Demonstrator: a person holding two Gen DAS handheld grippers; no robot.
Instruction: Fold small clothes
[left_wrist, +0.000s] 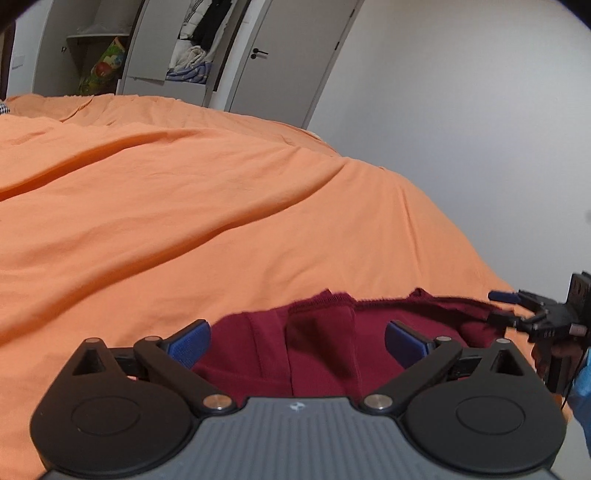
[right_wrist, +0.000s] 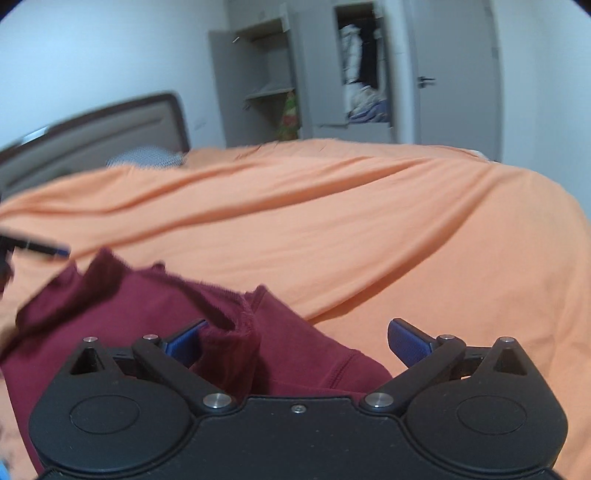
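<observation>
One maroon garment (left_wrist: 317, 343), two grippers (left_wrist: 297, 345)

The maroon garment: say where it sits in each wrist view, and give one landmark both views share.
Left wrist: maroon garment at bottom centre, between the open left gripper fingers.
Right wrist: garment at lower left, reaching into the open right gripper.
Shared landmark: open wardrobe beyond the orange bedspread.

1. Left wrist view: low and close over the maroon garment (left_wrist: 317, 347), facing across the orange bed cover (left_wrist: 184, 206) toward the wardrobe (left_wrist: 192, 48).
2. Right wrist view: equally low, same heading; both share garment, cover, wardrobe.
</observation>
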